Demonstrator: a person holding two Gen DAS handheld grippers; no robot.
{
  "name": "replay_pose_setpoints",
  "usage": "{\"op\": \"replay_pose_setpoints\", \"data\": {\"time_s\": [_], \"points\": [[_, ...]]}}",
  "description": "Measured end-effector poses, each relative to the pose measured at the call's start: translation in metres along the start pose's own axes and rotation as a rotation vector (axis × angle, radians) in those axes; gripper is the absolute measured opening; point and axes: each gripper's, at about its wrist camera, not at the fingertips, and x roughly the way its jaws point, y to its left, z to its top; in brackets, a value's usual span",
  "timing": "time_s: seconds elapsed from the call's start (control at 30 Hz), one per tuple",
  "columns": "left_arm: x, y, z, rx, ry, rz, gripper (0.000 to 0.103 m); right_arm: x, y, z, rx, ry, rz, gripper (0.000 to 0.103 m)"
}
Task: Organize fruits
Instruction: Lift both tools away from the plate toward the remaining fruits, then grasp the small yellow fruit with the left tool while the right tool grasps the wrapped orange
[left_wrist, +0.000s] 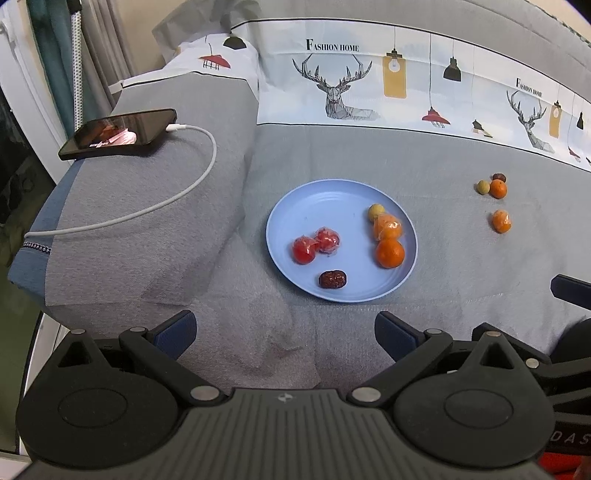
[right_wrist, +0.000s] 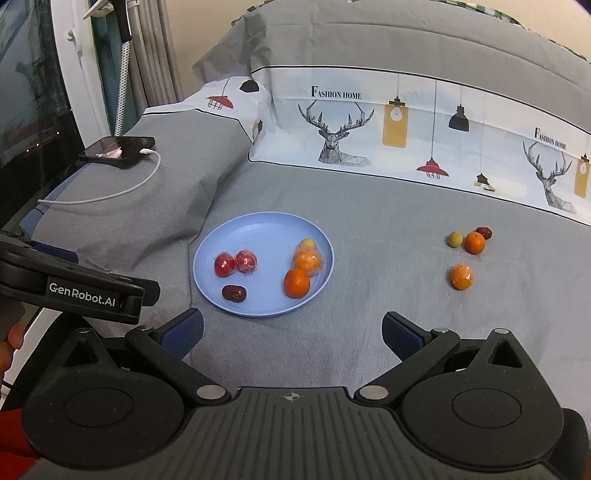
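Note:
A light blue plate (left_wrist: 314, 206) (right_wrist: 258, 236) rests on the grey bed. It holds two wrapped red fruits (left_wrist: 316, 244) (right_wrist: 235, 263), a dark red date (left_wrist: 332, 279) (right_wrist: 233, 293), an orange (left_wrist: 389, 253) (right_wrist: 296, 283), a wrapped orange (left_wrist: 387, 226) (right_wrist: 307, 259) and a small yellow-green fruit (left_wrist: 376, 212) (right_wrist: 307, 243). Loose on the bed to the right lie a wrapped orange (left_wrist: 501, 221) (right_wrist: 461, 276), an orange (left_wrist: 498, 189) (right_wrist: 474, 242), a yellow-green fruit (left_wrist: 483, 187) (right_wrist: 455, 239) and a date (left_wrist: 499, 177) (right_wrist: 484, 232). My left gripper (left_wrist: 286, 334) and right gripper (right_wrist: 293, 334) both hover open and empty near the bed's front, short of the plate.
A black phone (left_wrist: 118, 133) (right_wrist: 117, 147) with a white charging cable (left_wrist: 177, 195) lies on a grey pillow at the left. Printed bedding (left_wrist: 369, 85) runs along the back. The left gripper's body (right_wrist: 81, 291) shows at the right wrist view's left edge.

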Motion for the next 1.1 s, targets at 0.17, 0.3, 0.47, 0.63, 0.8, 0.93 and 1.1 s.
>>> {"op": "replay_pose_setpoints", "data": {"time_s": [0.17, 0.3, 0.47, 0.63, 0.8, 0.93, 1.1], "points": [[0.008, -0.006, 0.004, 0.011, 0.029, -0.004, 0.103, 0.004, -0.013, -0.001, 0.045, -0.014, -0.032, 0.102], [0.015, -0.016, 0.009, 0.035, 0.047, 0.004, 0.103, 0.008, -0.039, -0.002, 0.112, -0.022, -0.087, 0.102], [0.027, -0.038, 0.023, 0.076, 0.061, 0.004, 0.103, 0.017, -0.084, -0.004, 0.208, -0.031, -0.178, 0.102], [0.047, -0.074, 0.04, 0.13, 0.081, -0.018, 0.103, 0.031, -0.136, -0.006, 0.286, -0.042, -0.29, 0.102], [0.074, -0.112, 0.065, 0.159, 0.093, -0.052, 0.103, 0.068, -0.18, -0.013, 0.323, -0.025, -0.352, 0.102], [0.1, -0.142, 0.09, 0.194, 0.08, -0.06, 0.103, 0.109, -0.199, -0.013, 0.298, -0.015, -0.357, 0.102], [0.142, -0.185, 0.127, 0.261, 0.049, -0.081, 0.103, 0.166, -0.218, -0.006, 0.256, -0.006, -0.346, 0.102]]}}
